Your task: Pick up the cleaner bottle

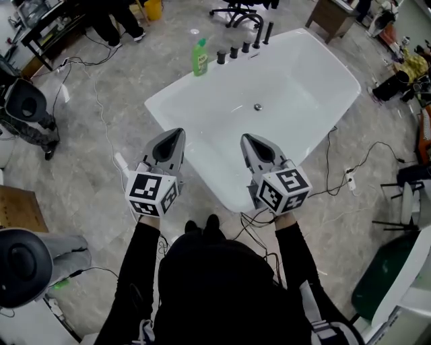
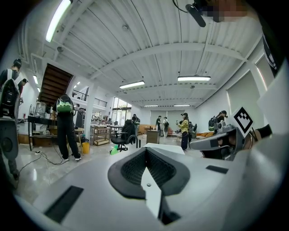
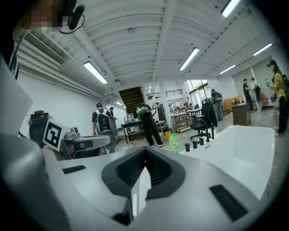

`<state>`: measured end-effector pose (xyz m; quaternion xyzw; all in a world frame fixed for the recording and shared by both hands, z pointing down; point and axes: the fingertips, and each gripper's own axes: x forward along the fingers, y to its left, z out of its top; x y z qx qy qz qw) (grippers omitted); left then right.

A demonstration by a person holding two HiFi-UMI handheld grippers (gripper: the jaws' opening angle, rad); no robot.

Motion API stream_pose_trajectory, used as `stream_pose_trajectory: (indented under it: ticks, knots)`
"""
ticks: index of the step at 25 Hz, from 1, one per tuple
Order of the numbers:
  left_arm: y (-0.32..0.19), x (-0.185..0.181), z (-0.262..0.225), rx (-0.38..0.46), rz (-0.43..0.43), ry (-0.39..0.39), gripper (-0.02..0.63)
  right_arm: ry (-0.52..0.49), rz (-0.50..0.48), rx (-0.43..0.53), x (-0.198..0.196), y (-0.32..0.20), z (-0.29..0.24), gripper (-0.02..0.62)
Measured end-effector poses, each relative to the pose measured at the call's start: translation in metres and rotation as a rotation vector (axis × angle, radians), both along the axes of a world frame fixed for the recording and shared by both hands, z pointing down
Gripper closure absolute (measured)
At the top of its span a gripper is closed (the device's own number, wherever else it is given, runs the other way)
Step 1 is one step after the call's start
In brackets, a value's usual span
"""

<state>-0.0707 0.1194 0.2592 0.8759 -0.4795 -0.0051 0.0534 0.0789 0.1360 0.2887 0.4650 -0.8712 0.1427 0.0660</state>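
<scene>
The green cleaner bottle (image 1: pixel 200 58) stands upright on the far corner of the white bathtub's rim (image 1: pixel 168 101), beside several black tap fittings (image 1: pixel 232 50). It also shows in the right gripper view as the green bottle (image 3: pixel 174 142), far ahead of the jaws. My left gripper (image 1: pixel 176 133) and right gripper (image 1: pixel 247 139) hover side by side over the tub's near end, well short of the bottle. Both have their jaws together with nothing between them. In the left gripper view its gripper (image 2: pixel 145 151) points level at the room.
The tub's drain (image 1: pixel 257 106) lies in its middle. Cables and a power strip (image 1: pixel 349 179) trail over the floor on the right. An office chair (image 1: pixel 236 10) stands behind the tub. A person (image 3: pixel 146 122) stands at a black table farther off.
</scene>
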Motion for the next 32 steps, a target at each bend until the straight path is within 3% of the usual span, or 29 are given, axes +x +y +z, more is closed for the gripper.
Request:
stream_pose_trajectory:
  ticks: [19, 32]
  knots:
    - [-0.038, -0.005, -0.021, 0.038, -0.054, -0.026, 0.598, 0.003, -0.03, 0.043, 0.005, -0.031, -0.014, 0.595]
    - [-0.137, -0.033, -0.008, 0.014, 0.013, -0.03, 0.598, 0.006, 0.05, 0.006, -0.018, -0.109, -0.002, 0.594]
